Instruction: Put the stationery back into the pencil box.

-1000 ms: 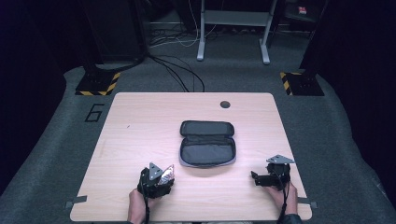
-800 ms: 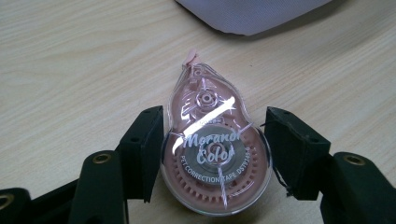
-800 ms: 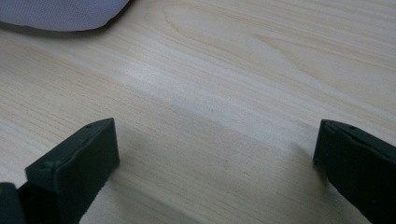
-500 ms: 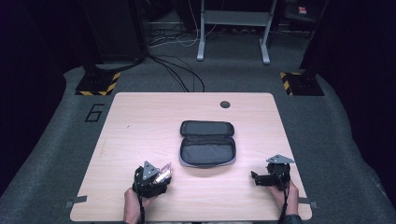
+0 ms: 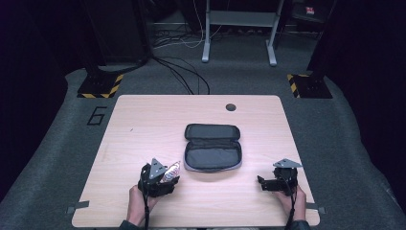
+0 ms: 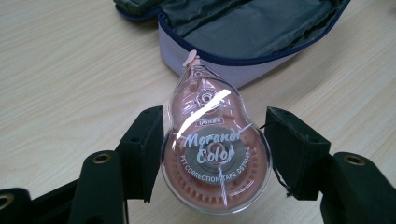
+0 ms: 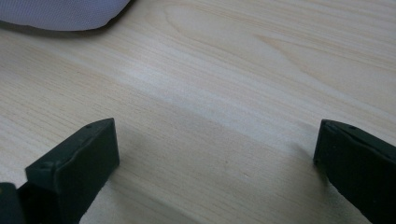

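Correction tape (image 6: pixel 215 158), a pink clear-shelled dispenser (its label reads "Morandi Color"), sits low in the middle of the left gripper view, where we see the left tongs (image 6: pixel 212 151) closed against both its sides. Its tip points at the open grey pencil case (image 5: pixel 212 148) at mid-frame in the high view. Lower right there, we find the right tongs (image 5: pixel 263 181) spread wide with nothing between them over the bare bench (image 5: pixel 143 124).

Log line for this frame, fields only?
left gripper: shut on tape | right gripper: open, nothing held | case: open, mid-table | tape: outside case
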The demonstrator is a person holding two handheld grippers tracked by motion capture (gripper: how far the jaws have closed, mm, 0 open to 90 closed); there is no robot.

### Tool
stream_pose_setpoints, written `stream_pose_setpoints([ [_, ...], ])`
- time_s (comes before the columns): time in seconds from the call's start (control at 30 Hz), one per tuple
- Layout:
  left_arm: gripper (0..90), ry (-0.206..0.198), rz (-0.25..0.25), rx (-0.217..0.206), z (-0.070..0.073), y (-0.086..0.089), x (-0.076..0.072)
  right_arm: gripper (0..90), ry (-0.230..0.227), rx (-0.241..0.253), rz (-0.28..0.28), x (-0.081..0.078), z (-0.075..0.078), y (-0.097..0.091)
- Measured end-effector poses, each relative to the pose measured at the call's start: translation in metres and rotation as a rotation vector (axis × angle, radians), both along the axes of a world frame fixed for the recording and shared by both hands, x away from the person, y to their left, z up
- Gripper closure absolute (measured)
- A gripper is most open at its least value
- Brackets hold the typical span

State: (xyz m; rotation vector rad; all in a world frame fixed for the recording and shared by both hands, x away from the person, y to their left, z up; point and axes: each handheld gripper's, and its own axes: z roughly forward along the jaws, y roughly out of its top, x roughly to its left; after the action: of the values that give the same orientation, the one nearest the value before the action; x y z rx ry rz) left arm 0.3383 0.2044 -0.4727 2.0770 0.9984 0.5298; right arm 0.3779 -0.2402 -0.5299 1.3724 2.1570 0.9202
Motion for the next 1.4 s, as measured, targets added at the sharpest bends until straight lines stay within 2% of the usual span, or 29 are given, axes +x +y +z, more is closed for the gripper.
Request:
stream_pose_setpoints([
  [0.23, 39.6, -0.003, -0.032, 0.006, 0.008, -0.009, 0.006, 0.0, 0.001, 0.000, 0.000, 0.000, 0.000, 0.000],
  [0.37, 39.6, -0.009, -0.042, -0.002, 0.012, -0.015, 0.011, 0.0, 0.000, 0.001, -0.001, 0.000, 0.000, 0.000],
  [0.4, 39.6, -0.021, -0.044, 0.001, 0.013, -0.017, 0.012, 0.0, 0.000, 0.000, 0.001, 0.000, 0.000, 0.000],
  [0.43, 39.6, -0.009, -0.047, -0.007, 0.013, -0.018, 0.013, 0.0, 0.000, 0.000, 0.000, 0.000, 0.000, 0.000],
  [0.5, 39.6, -0.008, -0.053, -0.007, 0.015, -0.021, 0.016, 0.0, 0.000, 0.000, 0.000, 0.000, 0.000, 0.000],
  [0.63, 39.6, -0.022, -0.067, -0.002, 0.020, -0.026, 0.022, 0.0, 0.000, 0.005, -0.004, 0.000, 0.000, 0.001],
  [0.73, 39.6, -0.022, -0.076, -0.014, 0.022, -0.030, 0.027, 0.0, 0.000, 0.000, 0.000, 0.000, 0.000, 0.000],
  [0.83, 39.6, -0.019, -0.087, -0.022, 0.023, -0.035, 0.030, 0.0, 0.001, 0.004, -0.003, 0.000, 0.000, 0.000],
  [0.93, 39.6, -0.028, -0.106, -0.006, 0.023, -0.039, 0.035, 0.0, 0.000, 0.000, 0.000, 0.000, 0.000, 0.000],
  [1.13, 39.6, -0.040, -0.116, -0.010, 0.022, -0.049, 0.048, 0.0, 0.000, 0.001, 0.000, 0.000, 0.000, 0.000],
  [1.4, 39.5, -0.015, -0.135, -0.009, 0.017, -0.062, 0.064, 0.0, 0.000, -0.001, -0.003, 0.000, 0.000, 0.000],
])
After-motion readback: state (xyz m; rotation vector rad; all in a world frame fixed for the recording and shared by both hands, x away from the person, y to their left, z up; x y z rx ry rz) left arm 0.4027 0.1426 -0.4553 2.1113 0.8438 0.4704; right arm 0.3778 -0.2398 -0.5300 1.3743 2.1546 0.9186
